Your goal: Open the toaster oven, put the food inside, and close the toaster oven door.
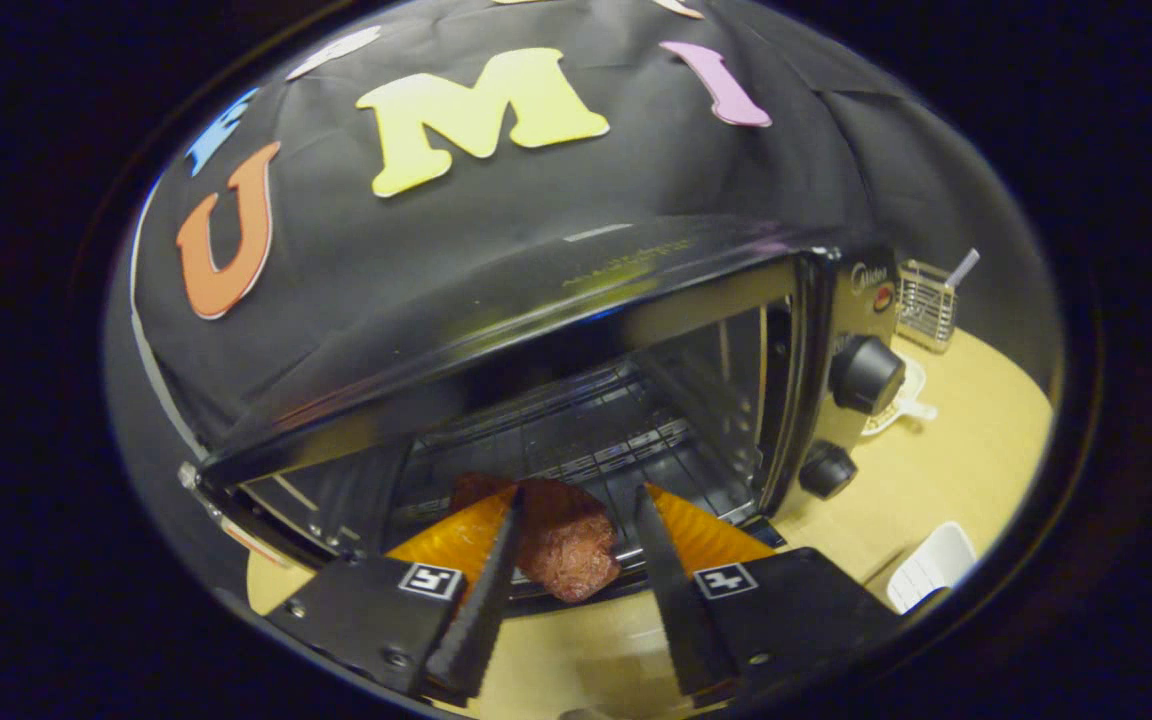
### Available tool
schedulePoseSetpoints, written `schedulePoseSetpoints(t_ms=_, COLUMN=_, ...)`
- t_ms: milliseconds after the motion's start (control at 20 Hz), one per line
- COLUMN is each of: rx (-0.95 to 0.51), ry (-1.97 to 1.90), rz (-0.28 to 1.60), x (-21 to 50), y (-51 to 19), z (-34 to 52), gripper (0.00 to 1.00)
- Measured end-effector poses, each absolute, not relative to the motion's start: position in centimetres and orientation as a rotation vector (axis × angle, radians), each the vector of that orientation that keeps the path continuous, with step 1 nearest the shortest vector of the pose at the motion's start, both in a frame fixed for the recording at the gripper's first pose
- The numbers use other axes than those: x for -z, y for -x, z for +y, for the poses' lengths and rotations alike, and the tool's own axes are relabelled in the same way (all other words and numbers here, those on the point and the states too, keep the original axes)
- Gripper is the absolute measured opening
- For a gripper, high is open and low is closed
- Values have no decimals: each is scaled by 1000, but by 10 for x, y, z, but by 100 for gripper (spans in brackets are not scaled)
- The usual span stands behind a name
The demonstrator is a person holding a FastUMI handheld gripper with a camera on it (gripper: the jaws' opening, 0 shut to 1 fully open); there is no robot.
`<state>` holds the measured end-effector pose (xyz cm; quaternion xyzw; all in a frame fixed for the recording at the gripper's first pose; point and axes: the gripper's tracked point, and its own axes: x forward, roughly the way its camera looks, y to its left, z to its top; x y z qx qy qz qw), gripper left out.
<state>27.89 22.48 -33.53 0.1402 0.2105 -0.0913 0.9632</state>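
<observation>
The black toaster oven point(636, 270) stands open just ahead of me, its cavity and wire rack point(576, 430) exposed. A reddish-brown chunk of food point(566, 545) lies at the front lip of the cavity, between my two fingers. My gripper point(581, 492) is open: the left finger is right beside the food, and a small gap shows between the food and the right finger. The fingertips reach just into the oven mouth. The lowered door is hidden beneath the gripper.
Two black knobs point(866, 375) point(826, 470) sit on the oven's right panel. On the tan table point(966, 450) right of the oven are a wire basket point(926, 300), a white dish point(901, 400) and a white ribbed tray point(931, 575).
</observation>
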Motion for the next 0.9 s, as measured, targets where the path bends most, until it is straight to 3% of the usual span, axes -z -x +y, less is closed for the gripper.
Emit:
schedulePoseSetpoints(t_ms=100, rx=175, ry=-257, rz=434, x=335, y=-270, z=226, gripper=94)
schedulePoseSetpoints(t_ms=900, rx=25, ry=-36, rz=497, x=292, y=-151, z=235, gripper=95)
